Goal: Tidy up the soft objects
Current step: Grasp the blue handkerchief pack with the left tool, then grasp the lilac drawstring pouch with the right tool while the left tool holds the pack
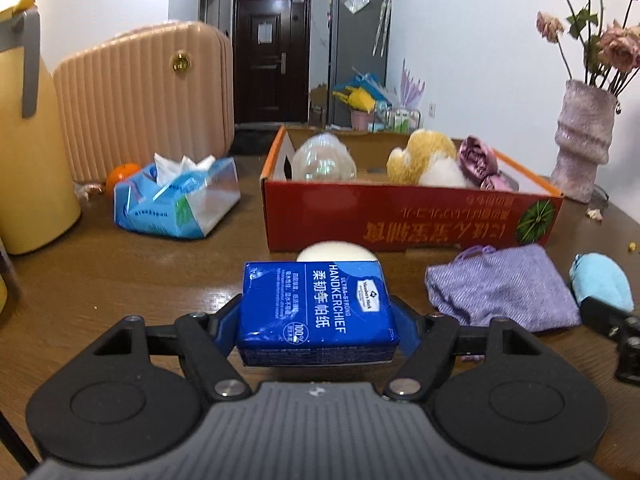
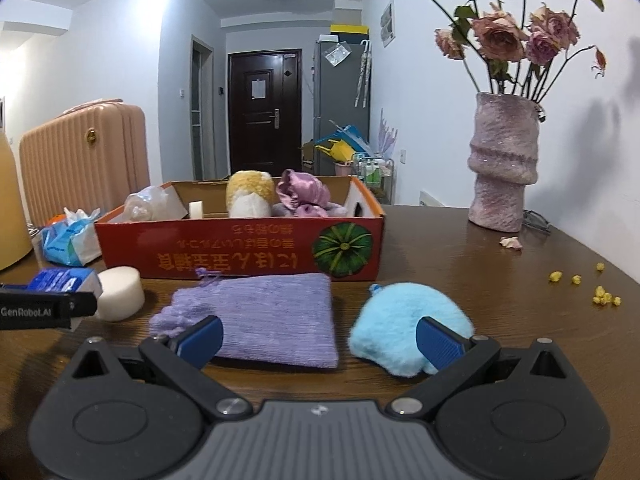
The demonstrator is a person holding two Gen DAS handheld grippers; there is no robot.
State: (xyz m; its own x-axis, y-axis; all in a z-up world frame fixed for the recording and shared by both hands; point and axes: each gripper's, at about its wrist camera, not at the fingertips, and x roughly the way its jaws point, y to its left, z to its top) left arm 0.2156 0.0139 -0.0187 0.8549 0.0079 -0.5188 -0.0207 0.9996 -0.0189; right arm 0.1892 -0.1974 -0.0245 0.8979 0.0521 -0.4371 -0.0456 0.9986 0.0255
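My left gripper (image 1: 316, 316) is shut on a blue handkerchief tissue pack (image 1: 316, 308), held above the table before the red cardboard box (image 1: 400, 216). The box holds a clear plastic item (image 1: 324, 160), a yellow-white plush (image 1: 428, 160) and a pink satin piece (image 1: 478, 160). A white round sponge (image 1: 336, 254) lies just beyond the pack. A purple pouch (image 2: 256, 316) and a light blue fluffy item (image 2: 404, 320) lie on the table. My right gripper (image 2: 320, 338) is open and empty, its fingers over the near edges of both. The tissue pack (image 2: 66, 280) shows at the left of the right wrist view.
A blue tissue bag (image 1: 176, 200) and an orange (image 1: 122, 174) lie left of the box. A pink suitcase (image 1: 148, 96) and a yellow jug (image 1: 28, 140) stand at the far left. A pink vase with dried roses (image 2: 504, 160) stands at right, with yellow crumbs (image 2: 600, 292) nearby.
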